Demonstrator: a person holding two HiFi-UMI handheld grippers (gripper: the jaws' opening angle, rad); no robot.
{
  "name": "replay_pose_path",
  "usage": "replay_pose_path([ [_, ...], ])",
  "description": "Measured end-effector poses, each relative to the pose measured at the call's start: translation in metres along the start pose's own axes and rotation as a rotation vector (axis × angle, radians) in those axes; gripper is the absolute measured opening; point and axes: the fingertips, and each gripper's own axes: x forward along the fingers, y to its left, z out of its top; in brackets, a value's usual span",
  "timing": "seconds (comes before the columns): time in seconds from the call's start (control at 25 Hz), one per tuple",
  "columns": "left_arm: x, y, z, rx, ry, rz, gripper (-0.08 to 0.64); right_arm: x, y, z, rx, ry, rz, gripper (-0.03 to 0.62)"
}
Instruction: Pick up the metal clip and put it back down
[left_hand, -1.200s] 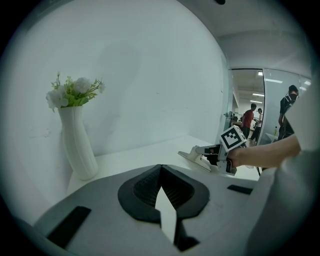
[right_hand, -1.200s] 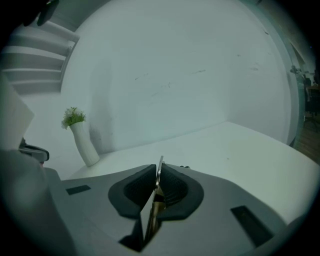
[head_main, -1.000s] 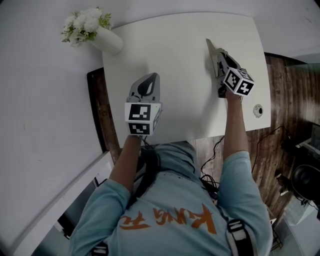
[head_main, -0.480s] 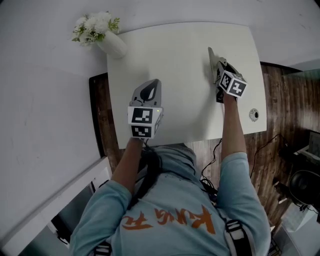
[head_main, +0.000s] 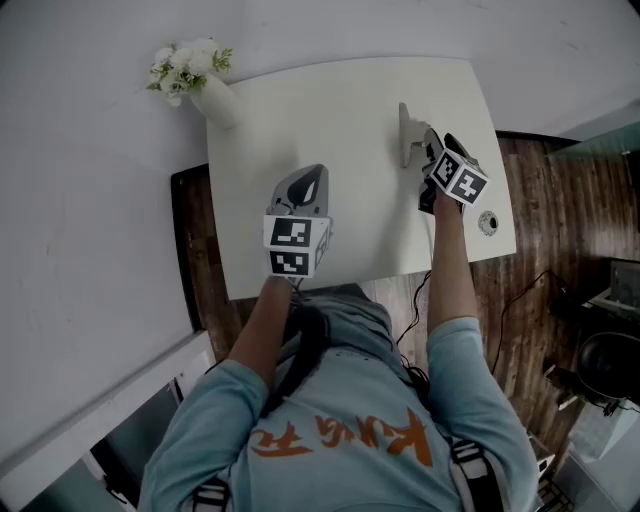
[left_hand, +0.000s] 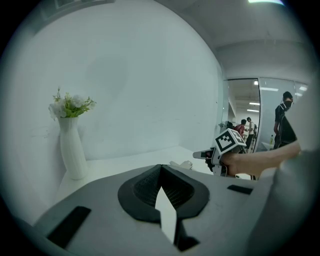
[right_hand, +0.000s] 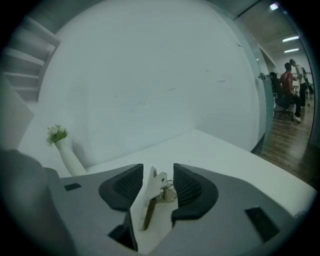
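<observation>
The metal clip (right_hand: 159, 187), a pale silver clip with a small ring, stands on the white table (head_main: 330, 110) between the jaws of my right gripper (right_hand: 156, 172). Those jaws are opening, with a gap between each pad and the clip. In the head view the right gripper (head_main: 408, 132) is at the table's right side and the clip is hidden under it. My left gripper (head_main: 303, 183) hovers over the table's near left part, shut with nothing in it; its tips meet in the left gripper view (left_hand: 160, 169).
A white vase of flowers (head_main: 215, 98) stands at the table's far left corner, by the wall. A round cable hole (head_main: 487, 222) sits at the near right corner. Wooden floor lies to the right. People stand far off behind glass (left_hand: 285, 115).
The head view has shifted, so the table sits a little lower and farther left. The right gripper has edged slightly toward the table's middle. The left gripper stays where it was.
</observation>
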Motion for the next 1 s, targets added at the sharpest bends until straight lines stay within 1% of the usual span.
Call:
replay_pose_path([
  [0.08, 0.000, -0.012, 0.008, -0.017, -0.026, -0.017, 0.017, -0.018, 0.006, 0.013, 0.066, -0.061, 0.020, 0.190],
  [0.16, 0.000, -0.025, 0.013, -0.013, -0.042, -0.033, 0.017, -0.037, 0.013, 0.020, 0.135, -0.118, 0.033, 0.150],
  [0.2, 0.001, -0.032, 0.014, -0.015, -0.047, -0.042, 0.017, -0.045, 0.017, 0.021, 0.152, -0.138, 0.038, 0.136],
  [0.28, 0.001, -0.044, 0.018, -0.023, -0.063, -0.059, 0.017, -0.058, 0.026, 0.023, 0.158, -0.163, 0.051, 0.101],
  [0.4, 0.003, -0.058, 0.026, -0.033, -0.088, -0.080, 0.017, -0.075, 0.039, 0.028, 0.150, -0.189, 0.081, 0.029],
  [0.44, 0.003, -0.062, 0.029, -0.038, -0.096, -0.084, 0.017, -0.080, 0.044, 0.030, 0.146, -0.196, 0.095, 0.013],
  [0.48, 0.004, -0.064, 0.033, -0.043, -0.105, -0.087, 0.017, -0.086, 0.049, 0.034, 0.140, -0.203, 0.110, 0.012],
  [0.56, 0.003, -0.067, 0.042, -0.051, -0.130, -0.089, 0.017, -0.098, 0.057, 0.046, 0.103, -0.218, 0.123, 0.012],
  [0.68, 0.001, -0.067, 0.051, -0.061, -0.163, -0.077, 0.017, -0.121, 0.064, 0.068, -0.035, -0.248, 0.078, 0.012],
  [0.72, 0.000, -0.066, 0.053, -0.068, -0.171, -0.069, 0.017, -0.128, 0.068, 0.074, -0.080, -0.254, 0.075, 0.012],
  [0.84, -0.006, -0.051, 0.065, -0.087, -0.208, -0.034, 0.017, -0.143, 0.087, 0.092, -0.177, -0.274, 0.118, 0.012],
  [1.0, -0.023, -0.023, 0.090, -0.089, -0.283, 0.040, 0.017, -0.157, 0.118, 0.106, -0.272, -0.331, 0.202, 0.012],
])
